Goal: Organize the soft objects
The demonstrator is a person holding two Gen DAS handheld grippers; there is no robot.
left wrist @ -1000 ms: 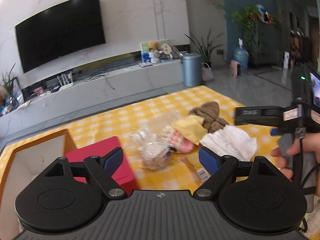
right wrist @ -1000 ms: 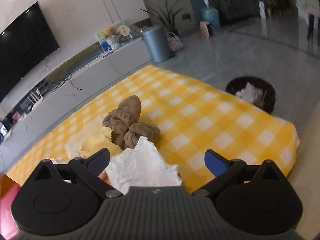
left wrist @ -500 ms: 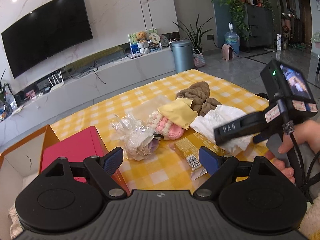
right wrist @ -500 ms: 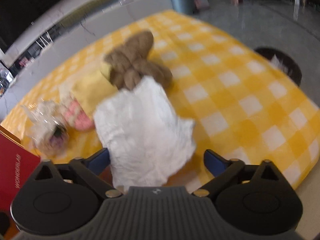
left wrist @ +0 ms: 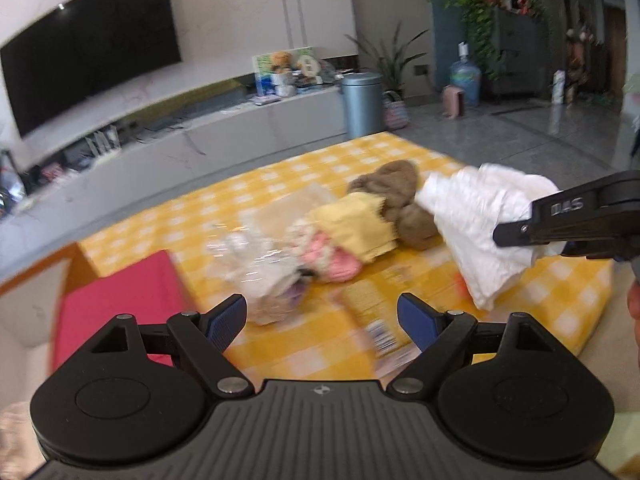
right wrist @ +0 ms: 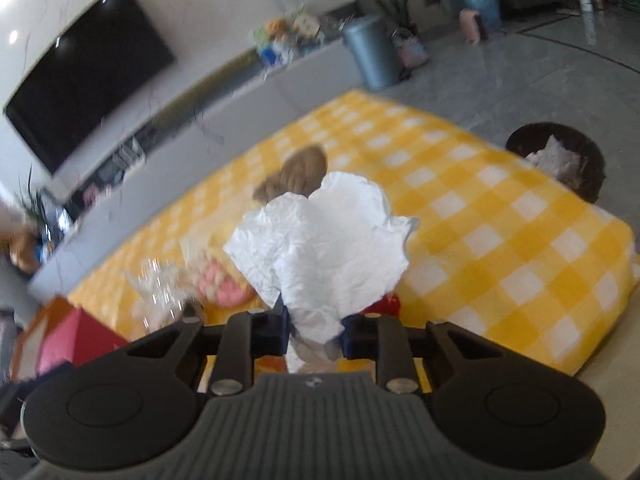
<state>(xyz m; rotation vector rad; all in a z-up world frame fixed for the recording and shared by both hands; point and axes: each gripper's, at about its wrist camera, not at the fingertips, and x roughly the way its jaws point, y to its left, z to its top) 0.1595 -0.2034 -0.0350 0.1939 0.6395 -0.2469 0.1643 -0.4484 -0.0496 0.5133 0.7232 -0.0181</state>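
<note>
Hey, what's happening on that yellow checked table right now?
A person with a gripper in each hand is sorting soft things. The right gripper is closing on a crumpled white tissue, pinched between its pads. The left gripper is open and empty, near a clear plastic bundle. A brown knitted piece and yellow cloth lie on the table.

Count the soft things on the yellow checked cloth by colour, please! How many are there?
White: 1, the crumpled white tissue, pinched in the closing right gripper
Brown: 1, the knitted brown bundle
Yellow: 1, the flat yellow cloth
Pink: 1, the knitted pink-and-cream piece
Total: 4
</note>
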